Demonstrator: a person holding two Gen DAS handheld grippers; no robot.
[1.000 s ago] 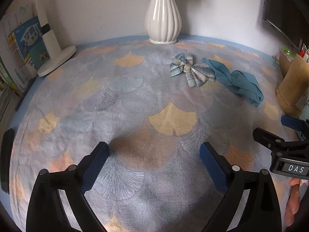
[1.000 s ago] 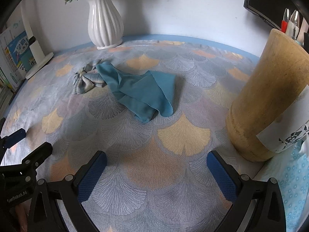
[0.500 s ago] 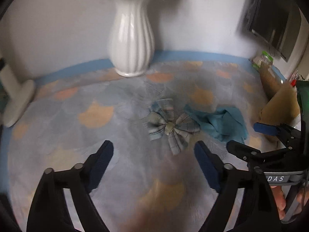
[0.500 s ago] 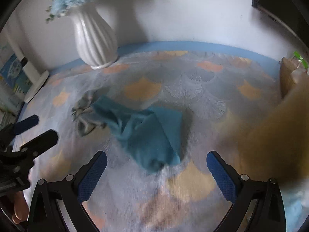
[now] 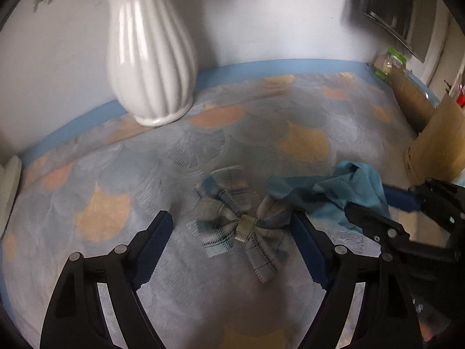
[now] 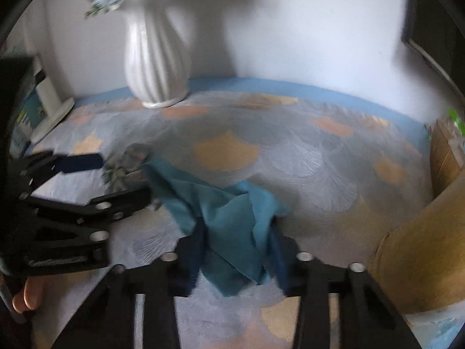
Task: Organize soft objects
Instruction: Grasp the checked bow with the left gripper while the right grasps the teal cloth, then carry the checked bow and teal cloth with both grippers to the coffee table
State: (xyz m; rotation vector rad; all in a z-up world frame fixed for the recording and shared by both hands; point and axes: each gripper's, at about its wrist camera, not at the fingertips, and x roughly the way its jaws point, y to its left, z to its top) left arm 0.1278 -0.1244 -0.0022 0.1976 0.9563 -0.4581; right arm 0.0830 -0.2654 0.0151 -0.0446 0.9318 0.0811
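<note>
A plaid fabric bow lies flat on the patterned tablecloth. My left gripper straddles it; its jaws are closing, with the bow between them and the pads clear of the fabric. Just right of the bow sits a teal cloth, bunched up. My right gripper has its jaws closing on that cloth, and both blue pads press into its folds. In the right wrist view the left gripper reaches in from the left around the bow. The cloth and right gripper also show in the left wrist view.
A white ribbed vase with flowers stands at the back by the wall. A tan cylindrical holder stands close on the right, with a cardboard box behind it. A white stand base sits at the far left. A dark screen hangs upper right.
Both grippers moved forward over the table. The left one now straddles the bow with narrower jaws. The right jaws went from wide open to closed on the teal cloth, bunching it.
</note>
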